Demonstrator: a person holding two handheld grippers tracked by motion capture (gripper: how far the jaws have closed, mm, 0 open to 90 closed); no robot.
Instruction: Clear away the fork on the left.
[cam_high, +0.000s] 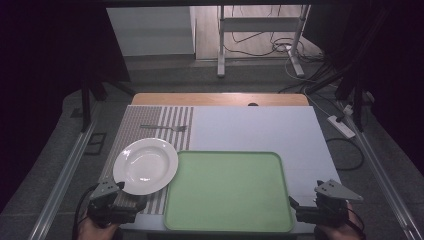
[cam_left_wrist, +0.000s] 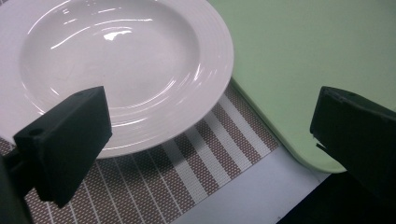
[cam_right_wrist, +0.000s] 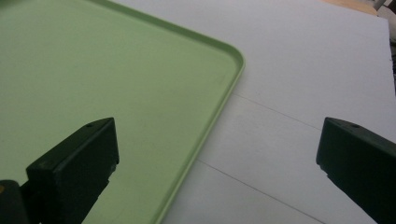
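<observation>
Plate, white, round and glazed ceramic (cam_left_wrist: 116, 70), lies just ahead of my left gripper (cam_left_wrist: 210, 135), on the brown-and-white striped woven placemat (cam_left_wrist: 196, 172), its rim overlapping the edge of the pale green plastic tray (cam_left_wrist: 303, 60) on the gripper's right. I judge it sits this near so the jaws can take its rim without a long reach. My left gripper has its black jaws spread wide with nothing between them, one jaw over the plate's near rim. My right gripper (cam_right_wrist: 217, 168) hovers at the tray's near right corner, jaws equally wide and empty, one over the tray, one over the white table sheet (cam_right_wrist: 303, 93). A metal fork (cam_high: 165, 128) lies well beyond the plate on the same mat.
</observation>
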